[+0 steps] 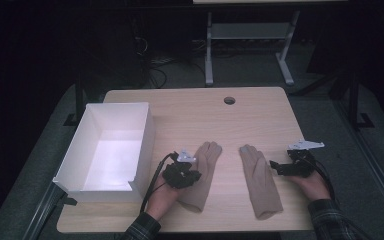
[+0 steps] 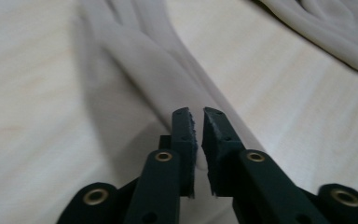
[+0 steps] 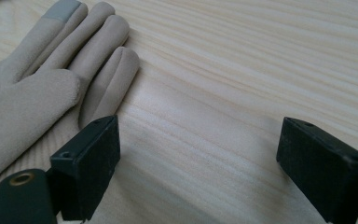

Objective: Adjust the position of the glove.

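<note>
Pale wood tabletop [image 1: 260, 115], rectangular, with a round cable hole [image 1: 229, 100] near the far edge. White open box [image 1: 87, 155] on the left part of it, one low notch in the near wall. Two beige gloves flat on the wood to the right of the box, fingers pointing away from the person, well apart from each other. Left glove [image 1: 203, 172] near the box, partly under the left hand-held gripper [image 1: 194, 175]; right glove [image 1: 260, 182] toward the middle, grey patch on one fingertip.

Left hand-held gripper low over the left glove, cable trailing back past the wrist. Seen in the left gripper view [image 2: 198, 135] with jaws at a narrow gap, a slim slit between the pads, and a fold of the glove [image 2: 158, 79] running up to and beneath the tips; hard to tell whether the pads pinch any fabric.

Right hand-held gripper [image 1: 279, 167] just beside the right glove's outer edge, grey three-cornered plate on top. Seen in the right gripper view [image 3: 198, 154] with jaws spread wide, bare wood between them, one jaw close beside the glove's [image 3: 42, 88] little finger, not gripping it.
</note>
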